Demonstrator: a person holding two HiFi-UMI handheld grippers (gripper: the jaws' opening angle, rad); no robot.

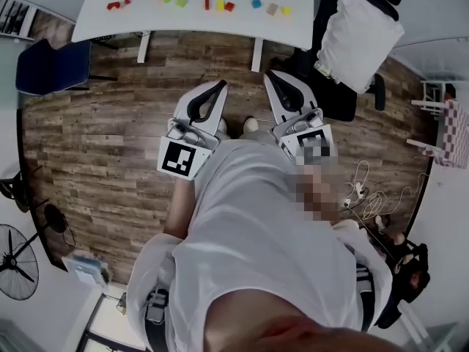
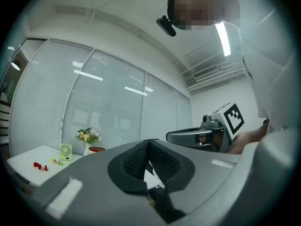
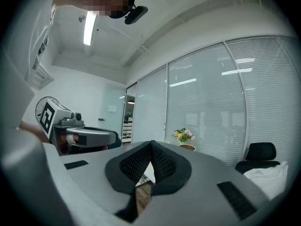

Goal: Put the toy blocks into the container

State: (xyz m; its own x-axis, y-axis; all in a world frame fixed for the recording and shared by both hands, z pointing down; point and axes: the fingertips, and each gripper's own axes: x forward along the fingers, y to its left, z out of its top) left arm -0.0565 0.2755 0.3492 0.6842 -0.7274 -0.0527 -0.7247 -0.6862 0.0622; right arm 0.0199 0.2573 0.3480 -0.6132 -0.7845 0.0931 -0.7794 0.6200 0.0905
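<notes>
The left gripper and right gripper are both clenched on nothing, side by side, and the blocks lie in a crosswise band on the counter well ahead of them, neither gripper clearly nearer.

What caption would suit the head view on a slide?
Left gripper and right gripper, shut and empty, face toy blocks on white table.
</notes>
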